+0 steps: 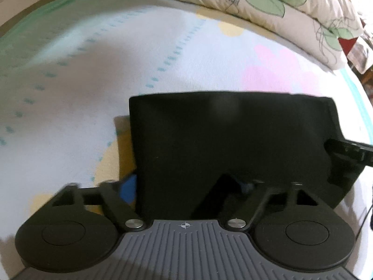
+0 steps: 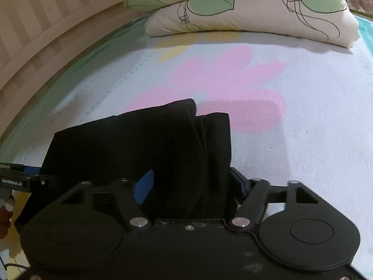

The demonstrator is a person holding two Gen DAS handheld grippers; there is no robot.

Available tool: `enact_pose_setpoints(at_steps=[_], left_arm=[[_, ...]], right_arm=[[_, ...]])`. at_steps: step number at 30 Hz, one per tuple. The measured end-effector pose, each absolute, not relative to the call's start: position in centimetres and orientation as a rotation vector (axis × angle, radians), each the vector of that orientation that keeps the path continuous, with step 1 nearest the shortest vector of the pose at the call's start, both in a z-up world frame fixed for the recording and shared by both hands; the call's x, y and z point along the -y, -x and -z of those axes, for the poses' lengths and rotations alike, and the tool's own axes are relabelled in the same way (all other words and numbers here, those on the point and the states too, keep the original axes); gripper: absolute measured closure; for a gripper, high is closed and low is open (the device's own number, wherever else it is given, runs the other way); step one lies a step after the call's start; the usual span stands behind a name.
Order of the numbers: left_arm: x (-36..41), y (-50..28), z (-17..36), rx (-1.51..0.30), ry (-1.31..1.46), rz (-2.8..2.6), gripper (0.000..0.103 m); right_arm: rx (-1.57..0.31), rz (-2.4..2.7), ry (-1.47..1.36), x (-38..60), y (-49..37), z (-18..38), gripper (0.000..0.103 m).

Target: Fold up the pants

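Note:
The black pants [image 1: 221,140] are folded into a thick bundle and held up above the bed by both grippers. My left gripper [image 1: 186,186] is shut on the bundle's near edge; a blue pad [image 1: 128,187] shows at its left side. My right gripper [image 2: 191,186] is shut on the other end of the pants [image 2: 149,144], where several folded layers show. Its blue pad [image 2: 144,186] peeks out at the left. The right gripper also shows at the right edge of the left wrist view [image 1: 349,149]. The left gripper shows at the left edge of the right wrist view [image 2: 21,179].
The bed sheet [image 2: 303,116] is pale with a pink flower and yellow patches. Two leaf-print pillows [image 2: 244,11] are stacked at the head of the bed. A wooden slatted headboard [image 2: 42,14] runs along the left.

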State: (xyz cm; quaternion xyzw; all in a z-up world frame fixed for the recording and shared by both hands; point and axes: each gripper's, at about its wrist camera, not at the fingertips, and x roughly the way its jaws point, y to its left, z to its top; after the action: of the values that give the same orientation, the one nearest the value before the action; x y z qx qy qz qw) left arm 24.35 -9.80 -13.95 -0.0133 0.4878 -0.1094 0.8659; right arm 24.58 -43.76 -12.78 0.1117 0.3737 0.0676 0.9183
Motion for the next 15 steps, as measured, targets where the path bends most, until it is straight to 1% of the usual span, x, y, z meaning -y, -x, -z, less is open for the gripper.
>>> enact_pose_setpoints(at_steps=[1, 3, 4, 6, 10, 15], left_arm=[[9.7, -24.1, 13.6, -1.010, 0.025, 0.230, 0.061], [9.5, -24.1, 13.2, -0.997, 0.023, 0.229, 0.075], [9.4, -24.2, 13.1, -0.997, 0.028, 0.227, 0.079], [9.1, -24.4, 12.9, -1.001, 0.050, 0.220, 0.081], [9.3, -23.8, 11.9, -0.967, 0.009, 0.221, 0.085], [8.2, -23.0, 10.5, -0.937, -0.003, 0.224, 0.087]], right_arm=[[-0.759, -0.132, -0.234, 43.7, -24.3, 12.7, 0.045], [-0.744, -0.121, -0.238, 43.5, -23.8, 12.4, 0.055], [-0.740, -0.114, -0.242, 43.4, -23.6, 12.3, 0.057], [-0.736, -0.108, -0.258, 43.5, -23.3, 11.9, 0.063], [-0.736, -0.096, -0.286, 43.2, -22.9, 11.4, 0.066], [-0.746, -0.097, -0.340, 42.0, -23.1, 11.0, 0.070]])
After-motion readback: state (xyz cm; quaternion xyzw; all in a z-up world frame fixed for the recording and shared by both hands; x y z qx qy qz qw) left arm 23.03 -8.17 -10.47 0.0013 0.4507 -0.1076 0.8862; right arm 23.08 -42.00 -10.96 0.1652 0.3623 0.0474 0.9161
